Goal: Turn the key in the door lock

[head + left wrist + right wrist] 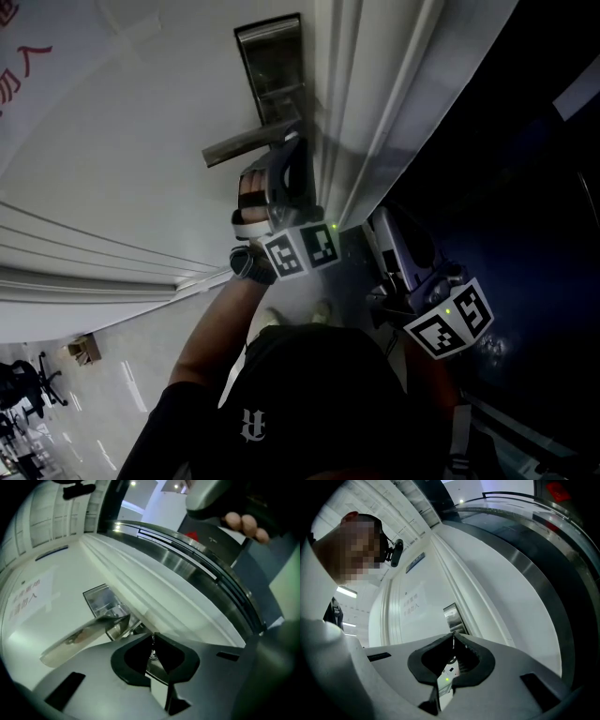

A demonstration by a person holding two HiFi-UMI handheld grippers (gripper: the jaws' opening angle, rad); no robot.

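The right gripper [453, 638] is nearest the person, at about 4 o'clock from the other one in the head view. Its jaws are clenched tip to tip with nothing between them, and it is clear of the door, so it has no part in this step.

The left gripper [153, 641] is pressed up to the lock. Its jaws are pinched together on a small bright metal piece that I take to be the key [153, 655], though little of it shows.

To turn it well, keep the squeeze firm. Roll the wrist about the key's own axis rather than sweeping the gripper sideways, which would lever the key against the cylinder or let it slip.

Just beyond, at 11 o'clock from the jaws, the lever handle [84, 637] juts out close above, so the gripper body should stay under it during the roll.

Farther up at 12 o'clock is the steel lock plate [99, 598], set in the white door [122, 141].
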